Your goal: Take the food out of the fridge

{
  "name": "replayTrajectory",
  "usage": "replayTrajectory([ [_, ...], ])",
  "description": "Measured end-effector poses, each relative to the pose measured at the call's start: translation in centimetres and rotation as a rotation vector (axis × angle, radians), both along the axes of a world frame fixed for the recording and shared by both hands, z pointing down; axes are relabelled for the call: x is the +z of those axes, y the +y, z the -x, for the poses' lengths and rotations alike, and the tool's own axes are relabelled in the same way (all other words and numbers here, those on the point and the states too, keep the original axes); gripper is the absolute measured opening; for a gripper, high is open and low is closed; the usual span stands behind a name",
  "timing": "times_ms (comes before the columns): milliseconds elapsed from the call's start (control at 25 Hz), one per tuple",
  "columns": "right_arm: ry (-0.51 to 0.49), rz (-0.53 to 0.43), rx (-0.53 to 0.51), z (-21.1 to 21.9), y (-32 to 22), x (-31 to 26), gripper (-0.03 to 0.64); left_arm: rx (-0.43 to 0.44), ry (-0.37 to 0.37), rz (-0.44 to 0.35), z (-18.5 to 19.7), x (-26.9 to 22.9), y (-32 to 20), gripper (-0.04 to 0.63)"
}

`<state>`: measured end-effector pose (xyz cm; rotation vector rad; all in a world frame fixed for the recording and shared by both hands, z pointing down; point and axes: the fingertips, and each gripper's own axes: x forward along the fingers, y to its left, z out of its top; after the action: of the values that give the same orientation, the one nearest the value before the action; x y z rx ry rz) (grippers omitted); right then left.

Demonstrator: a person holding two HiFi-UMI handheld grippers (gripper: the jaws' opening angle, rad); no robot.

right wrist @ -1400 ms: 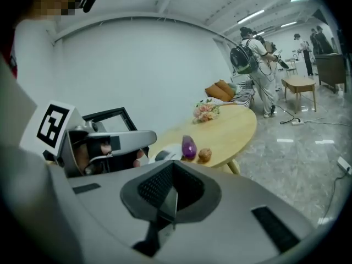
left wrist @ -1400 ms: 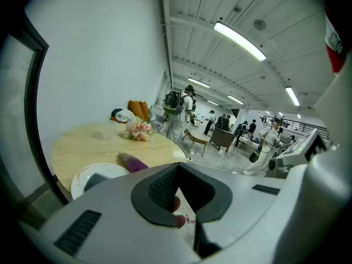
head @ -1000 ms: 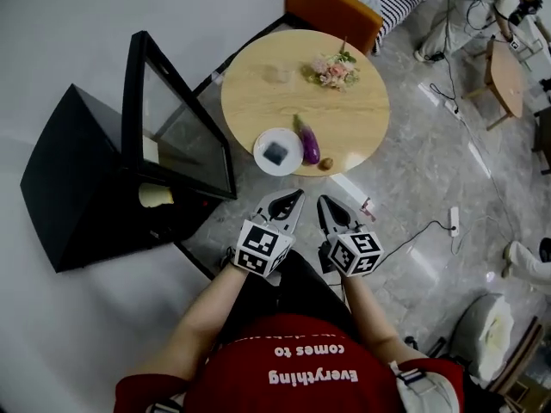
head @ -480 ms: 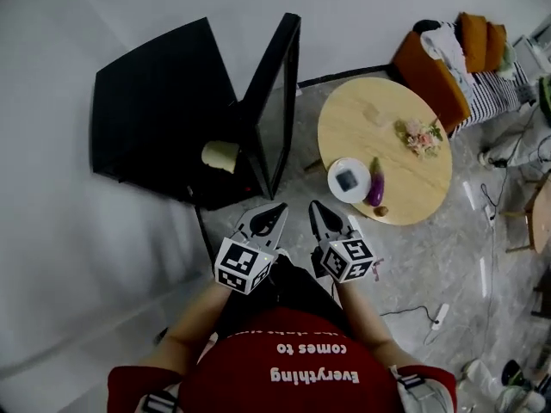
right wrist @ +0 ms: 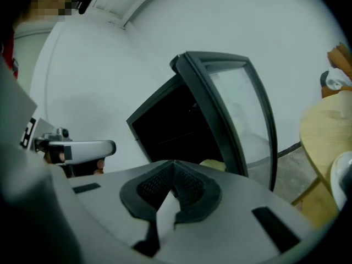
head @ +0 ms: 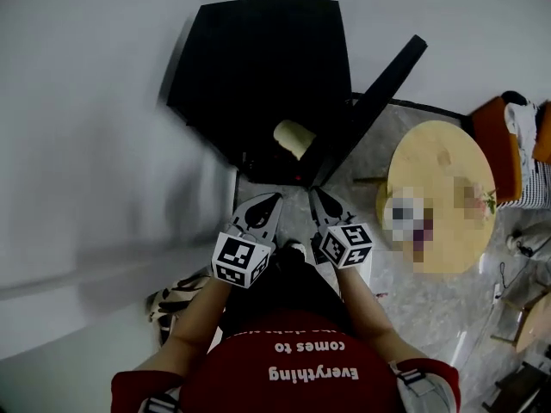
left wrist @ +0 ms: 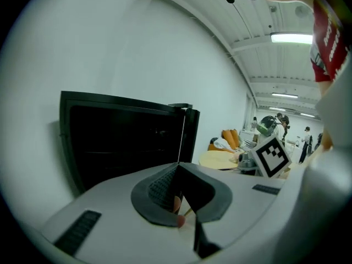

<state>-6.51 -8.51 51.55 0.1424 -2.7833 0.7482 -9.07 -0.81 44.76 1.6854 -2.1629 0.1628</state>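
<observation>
Left gripper [head: 274,200] and right gripper [head: 316,194] are both closed and empty, at lower centre. Since the earlier frame the black fridge [head: 258,58] has come from upper left to top centre. At its open front lies pale yellow food [head: 294,138], perhaps a roll, its long axis running from upper left to lower right.

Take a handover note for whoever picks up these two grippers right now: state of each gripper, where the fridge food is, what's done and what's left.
Left gripper: shut, empty.
Right gripper: shut, empty.
Both are held side by side in front of the black fridge, pointing toward it.
The fridge door stands open. A pale yellow food item sits inside near the front; the rest of the interior is too dark to read.
Done: door open.
Left: open a gripper, grasp the item and lift it out, probably onto the round wooden table at the right.
</observation>
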Motion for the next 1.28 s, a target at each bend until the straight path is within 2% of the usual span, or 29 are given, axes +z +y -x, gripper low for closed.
replayTrajectory([
  [160, 0.018, 0.081, -0.035, 4.1, 0.8, 2.0, 0.011, -0.096, 0.013, 0.008, 2.0, 0.8, 2.0, -0.003],
  [320, 0.076, 0.184, 0.005, 7.7, -0.2, 5.5, 0.012, -0.157, 0.003, 0.037, 3.5, 2.4, 3.1, -0.003],
  [400, 0.12, 0.205, 0.03, 9.1, -0.8, 7.6, 0.016, -0.168, -0.002, 0.057, 4.2, 3.3, 3.2, -0.003],
  [440, 0.148, 0.216, 0.038, 9.7, -1.0, 8.7, 0.028, -0.173, 0.0, 0.064, 4.6, 3.8, 3.2, -0.003],
  [560, 0.221, 0.301, 0.076, 10.9, -1.8, 12.1, 0.136, -0.182, 0.015, 0.078, 5.6, 5.0, 2.7, -0.003],
  [720, 0.275, 0.441, 0.169, 11.5, -3.4, 15.7, 0.183, -0.183, 0.043, 0.088, 5.8, 6.5, 2.0, -0.003],
  [1000, 0.284, 0.714, 0.342, 13.4, -5.2, 19.9, 0.219, -0.191, 0.088, 0.142, 6.0, 8.9, 2.9, -0.003],
  [1120, 0.275, 0.761, 0.41, 13.5, -5.6, 21.2, 0.219, -0.197, 0.107, 0.149, 6.2, 9.2, 3.2, -0.003],
  [1280, 0.196, 0.791, 0.448, 14.6, -6.2, 21.6, 0.218, -0.195, 0.119, 0.169, 6.5, 9.9, 3.5, -0.003],
])
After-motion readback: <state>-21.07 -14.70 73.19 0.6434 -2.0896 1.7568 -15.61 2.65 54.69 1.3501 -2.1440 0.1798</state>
